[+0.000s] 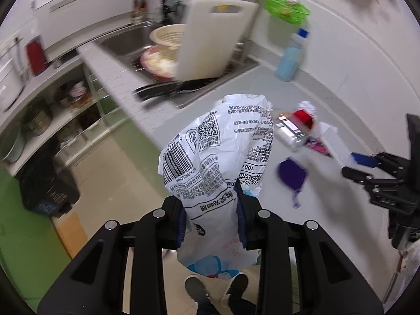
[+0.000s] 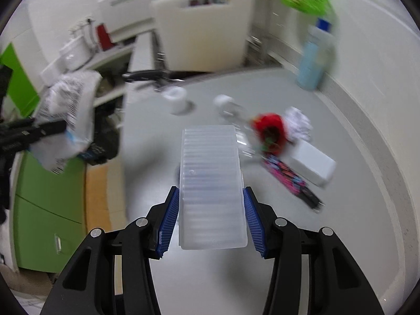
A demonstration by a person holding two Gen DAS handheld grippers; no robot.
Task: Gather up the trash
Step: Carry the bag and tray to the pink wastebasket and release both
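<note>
My left gripper (image 1: 211, 211) is shut on a crumpled white plastic bag (image 1: 218, 152) with black print and holds it above the floor beside the counter edge; it also shows in the right wrist view (image 2: 65, 120). My right gripper (image 2: 211, 210) is shut on a clear ribbed plastic container (image 2: 211, 178), held over the grey counter (image 2: 204, 275). More trash lies on the counter: a red wrapper (image 2: 270, 128), crumpled white paper (image 2: 298, 122), a pink and black packet (image 2: 288, 178), a white box (image 2: 313, 164) and a purple scrap (image 1: 291, 174).
A sink (image 1: 147, 44) holds a cream colander (image 1: 168, 36), with a white cutting board (image 1: 212, 39) leaning on it. A blue bottle (image 1: 290, 55) stands by the wall. A black bin (image 1: 44, 183) sits on the floor. Two white cups (image 2: 177, 99) stand on the counter.
</note>
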